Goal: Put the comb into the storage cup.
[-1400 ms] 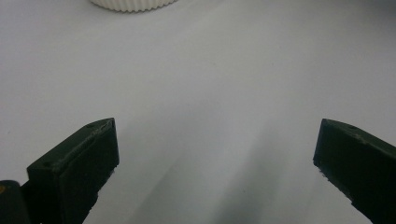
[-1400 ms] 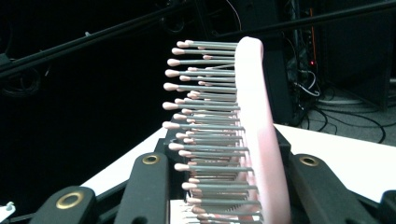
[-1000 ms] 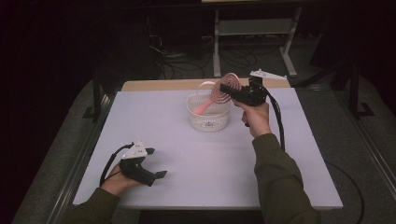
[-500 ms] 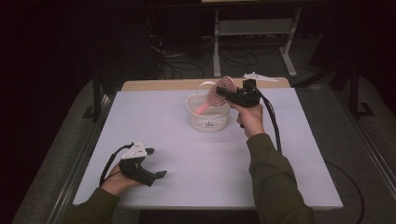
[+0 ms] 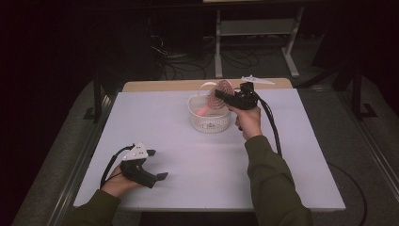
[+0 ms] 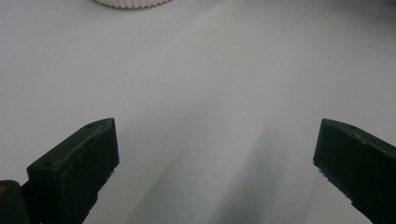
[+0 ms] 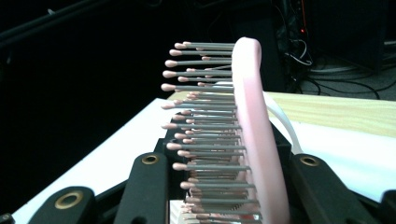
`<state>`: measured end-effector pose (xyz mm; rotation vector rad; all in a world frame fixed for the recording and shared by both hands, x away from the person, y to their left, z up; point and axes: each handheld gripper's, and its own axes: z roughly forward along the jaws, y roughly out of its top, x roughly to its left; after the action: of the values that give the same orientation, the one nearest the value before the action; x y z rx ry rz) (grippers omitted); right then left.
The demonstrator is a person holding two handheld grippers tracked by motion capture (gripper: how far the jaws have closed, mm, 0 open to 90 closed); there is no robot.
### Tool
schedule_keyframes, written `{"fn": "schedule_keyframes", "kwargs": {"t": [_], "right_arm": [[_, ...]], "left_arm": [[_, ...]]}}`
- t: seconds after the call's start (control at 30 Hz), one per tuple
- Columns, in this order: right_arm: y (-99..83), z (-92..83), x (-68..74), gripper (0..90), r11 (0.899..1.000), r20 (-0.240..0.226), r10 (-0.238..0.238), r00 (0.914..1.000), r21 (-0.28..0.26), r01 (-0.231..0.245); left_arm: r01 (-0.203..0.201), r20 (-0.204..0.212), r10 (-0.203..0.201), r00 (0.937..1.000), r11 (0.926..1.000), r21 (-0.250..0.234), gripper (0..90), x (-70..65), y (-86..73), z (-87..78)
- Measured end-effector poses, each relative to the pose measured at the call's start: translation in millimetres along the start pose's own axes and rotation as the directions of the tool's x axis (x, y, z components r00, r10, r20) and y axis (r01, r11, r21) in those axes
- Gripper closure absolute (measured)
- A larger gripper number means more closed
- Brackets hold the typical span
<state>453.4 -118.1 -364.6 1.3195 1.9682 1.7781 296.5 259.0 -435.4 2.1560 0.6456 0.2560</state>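
A pink hairbrush [image 5: 220, 95] with grey, pink-tipped bristles is held over a white ribbed basket [image 5: 209, 123] at the far middle of the white table [image 5: 179, 141]. Its handle slants down into the basket. My right gripper [image 5: 225, 96] is shut on the brush head. In the right gripper view the hairbrush [image 7: 252, 121] stands edge-on between the black jaws of my right gripper [image 7: 224, 186], bristles pointing left. My left gripper [image 5: 157, 179] rests at the table's front left, open. In the left gripper view my left gripper [image 6: 215, 158] has bare table between its jaws, and the basket [image 6: 130, 3] shows far ahead.
A wooden tabletop strip [image 5: 160, 85] runs behind the white surface, with a small white object [image 5: 256, 79] on it. Beyond lie a dark floor, cables and a metal stand [image 5: 254, 33]. The right gripper's cable [image 5: 270, 127] trails along the forearm.
The right hand has shifted a little left and lower with the brush, bringing the handle deeper into the basket. The left gripper has stayed put.
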Motion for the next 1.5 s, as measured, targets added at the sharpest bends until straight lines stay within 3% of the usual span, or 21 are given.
{"fn": "schedule_keyframes", "kwargs": {"t": [0.93, 1.5], "right_arm": [[-8.4, -6.4, -19.0, 59.5, 0.999, 0.043, 0.037, 0.9984, 0.026, -0.039], [-12.6, -6.5, -24.7, 51.0, 0.999, 0.117, 0.026, 0.9928, 0.03, -0.029]], "left_arm": [[-0.005, 0.006, 0.005, 1.0, 1.0, 0.007, 0.0, -1.5, -0.3, 1.2], [-0.011, 0.011, 0.011, 0.9999, 0.9999, 0.01, 0.0, -1.5, -0.2, 1.6]]}}
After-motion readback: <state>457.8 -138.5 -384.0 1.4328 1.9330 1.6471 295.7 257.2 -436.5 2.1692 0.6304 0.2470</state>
